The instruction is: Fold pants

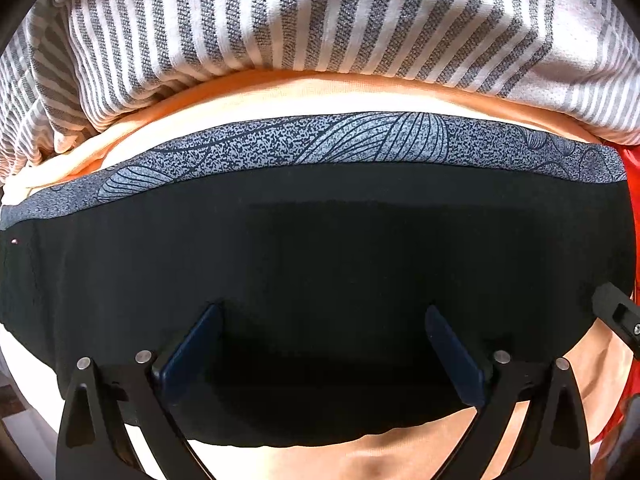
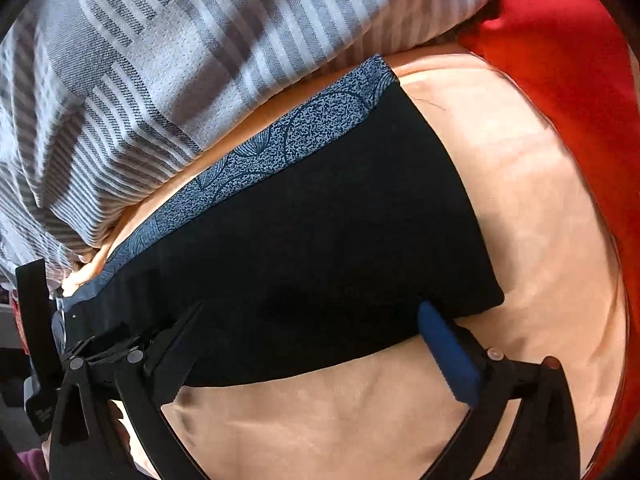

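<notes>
Black pants (image 1: 320,240) lie folded into a compact rectangle on a peach sheet (image 1: 360,464), their grey-blue patterned waistband (image 1: 320,140) along the far edge. My left gripper (image 1: 324,312) hovers straight down over the pants' near half, jaws wide open, dark fabric under both pads. In the right wrist view the pants (image 2: 320,220) run diagonally, waistband (image 2: 304,128) on the upper left. My right gripper (image 2: 312,308) is open at the pants' near edge, its blue right pad (image 2: 448,352) just off the corner and nothing pinched. A part of the right gripper (image 1: 616,312) shows at the pants' right end.
A grey-and-white striped blanket (image 1: 280,20) is bunched just beyond the waistband, also filling the upper left (image 2: 140,60). Red fabric (image 2: 560,60) borders the sheet (image 2: 520,200) on the right. Bare sheet stretches in front of the pants.
</notes>
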The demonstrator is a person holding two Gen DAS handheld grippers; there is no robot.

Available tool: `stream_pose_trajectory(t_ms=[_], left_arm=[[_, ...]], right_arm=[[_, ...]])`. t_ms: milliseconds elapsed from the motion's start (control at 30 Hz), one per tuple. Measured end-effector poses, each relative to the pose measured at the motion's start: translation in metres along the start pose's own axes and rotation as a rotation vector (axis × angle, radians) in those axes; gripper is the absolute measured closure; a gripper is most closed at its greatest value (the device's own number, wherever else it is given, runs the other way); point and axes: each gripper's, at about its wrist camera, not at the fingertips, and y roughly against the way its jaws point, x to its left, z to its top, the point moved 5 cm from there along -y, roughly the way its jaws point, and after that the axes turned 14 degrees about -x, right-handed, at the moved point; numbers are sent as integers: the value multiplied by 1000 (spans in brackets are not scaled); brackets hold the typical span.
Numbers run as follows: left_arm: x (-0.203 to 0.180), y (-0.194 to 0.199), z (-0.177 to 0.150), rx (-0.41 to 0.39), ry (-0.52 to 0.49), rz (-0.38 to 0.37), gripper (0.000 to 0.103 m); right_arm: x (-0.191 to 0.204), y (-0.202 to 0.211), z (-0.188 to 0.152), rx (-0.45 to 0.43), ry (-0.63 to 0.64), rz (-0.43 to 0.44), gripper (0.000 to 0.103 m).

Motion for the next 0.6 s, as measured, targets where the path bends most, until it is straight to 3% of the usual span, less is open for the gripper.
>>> stream_pose_trajectory(t_ms=[600], left_arm=[[-1, -2, 2, 12, 6, 0, 0]], right_arm=[[23, -18, -6, 43, 134, -87, 0]])
